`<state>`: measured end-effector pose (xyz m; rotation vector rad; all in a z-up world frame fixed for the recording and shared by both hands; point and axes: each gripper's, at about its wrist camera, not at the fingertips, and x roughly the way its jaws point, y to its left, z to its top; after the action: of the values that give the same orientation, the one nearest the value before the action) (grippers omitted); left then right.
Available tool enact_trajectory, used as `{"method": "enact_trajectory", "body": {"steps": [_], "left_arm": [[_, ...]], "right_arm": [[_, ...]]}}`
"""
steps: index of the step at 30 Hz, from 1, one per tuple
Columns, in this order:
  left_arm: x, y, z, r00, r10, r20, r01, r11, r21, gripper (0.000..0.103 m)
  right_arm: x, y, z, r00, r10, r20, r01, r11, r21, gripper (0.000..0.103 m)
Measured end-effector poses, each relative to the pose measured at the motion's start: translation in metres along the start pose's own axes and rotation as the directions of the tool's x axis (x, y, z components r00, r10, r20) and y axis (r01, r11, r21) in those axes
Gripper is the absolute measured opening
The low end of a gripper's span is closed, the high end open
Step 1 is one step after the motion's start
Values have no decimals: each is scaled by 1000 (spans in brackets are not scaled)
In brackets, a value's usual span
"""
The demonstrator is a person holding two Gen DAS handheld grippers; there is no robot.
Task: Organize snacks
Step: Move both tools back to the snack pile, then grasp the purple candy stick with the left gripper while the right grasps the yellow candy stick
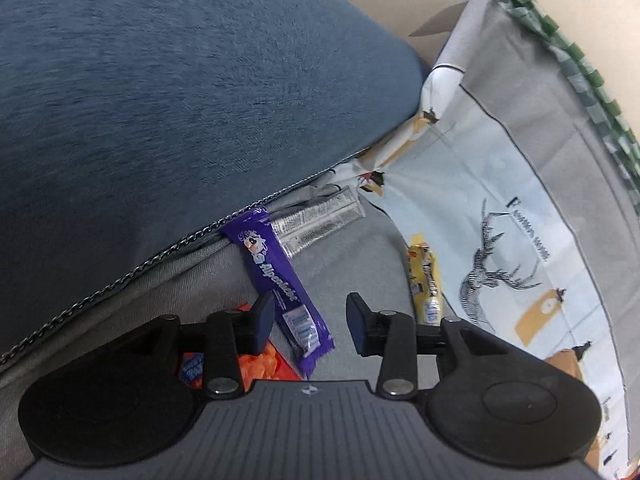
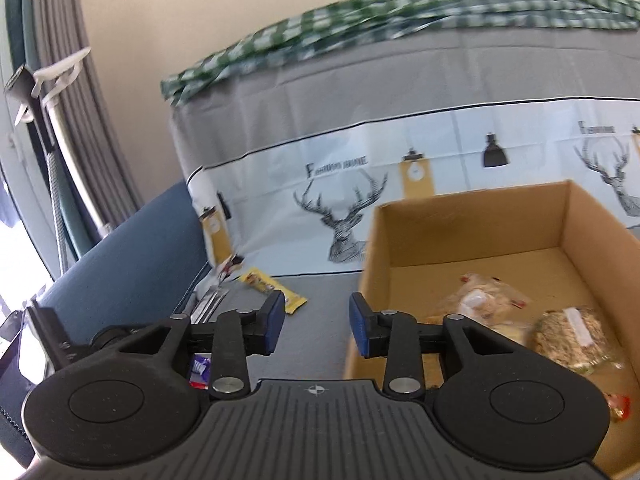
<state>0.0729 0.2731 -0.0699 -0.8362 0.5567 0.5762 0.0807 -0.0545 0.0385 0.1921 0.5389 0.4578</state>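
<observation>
Grey bench (image 2: 320, 320) under both tools; deer-print cloth (image 2: 360, 184) ahead, beige wall (image 2: 160, 20) behind. Left tool (image 1: 311, 318), right tool (image 2: 316, 322): jaws apart, empty.

Beige wall (image 2: 240, 0); grey curtain (image 2: 60, 60) at bright window; blue cushion (image 1: 160, 100)

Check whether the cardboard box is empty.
No, the box holds two clear bags of snacks and a small red wrapper.

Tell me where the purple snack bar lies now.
In the left wrist view the purple snack bar lies on the grey cover beside the blue cushion, partly between the open left gripper fingers.
</observation>
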Motion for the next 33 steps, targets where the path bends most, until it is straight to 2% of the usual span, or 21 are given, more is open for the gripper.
{"method": "enact_trajectory", "body": {"steps": [3, 6, 10, 12, 16, 20, 25, 27, 29, 30, 31, 33], "left_arm": [[7, -2, -1, 1000, 12, -27, -12, 1000, -5, 51], [13, -6, -1, 999, 32, -42, -32, 999, 1, 51], [22, -5, -1, 997, 52, -57, -53, 998, -19, 51], [25, -6, 0, 997, 63, -54, -64, 998, -16, 51], [31, -6, 2, 994, 87, -59, -88, 996, -17, 50], [33, -9, 4, 992, 111, -61, -112, 994, -5, 48], [37, -8, 7, 989, 123, -85, -125, 992, -7, 32], [37, -9, 9, 988, 128, -91, -129, 992, -4, 29], [38, -10, 10, 988, 120, -100, -121, 993, -4, 24], [38, -11, 11, 988, 119, -103, -120, 993, 0, 21], [38, -12, 12, 988, 117, -105, -117, 993, 5, 19], [37, -14, 12, 988, 111, -110, -110, 994, 13, 17]], "right_arm": [[24, 15, 19, 997, 42, -59, -42, 999, 5, 44], [54, 37, 39, 993, 60, -100, -64, 997, -40, 46], [107, 64, 56, 981, 50, -190, -78, 987, -138, 46], [136, 69, 58, 972, 37, -232, -78, 982, -172, 50], [194, 73, 49, 952, -33, -303, -44, 969, -244, 56], [247, 71, 34, 926, -84, -369, -34, 953, -302, 56], [290, 69, 18, 907, -132, -401, -19, 936, -352, 56], [301, 73, 9, 901, -158, -403, -24, 911, -411, 56], [304, 76, 2, 899, -169, -405, -36, 891, -452, 51], [303, 77, 0, 900, -166, -402, -41, 888, -459, 45], [302, 77, 0, 900, -162, -404, -47, 886, -461, 29], [297, 76, 1, 897, -137, -420, -73, 892, -446, 25]]}}
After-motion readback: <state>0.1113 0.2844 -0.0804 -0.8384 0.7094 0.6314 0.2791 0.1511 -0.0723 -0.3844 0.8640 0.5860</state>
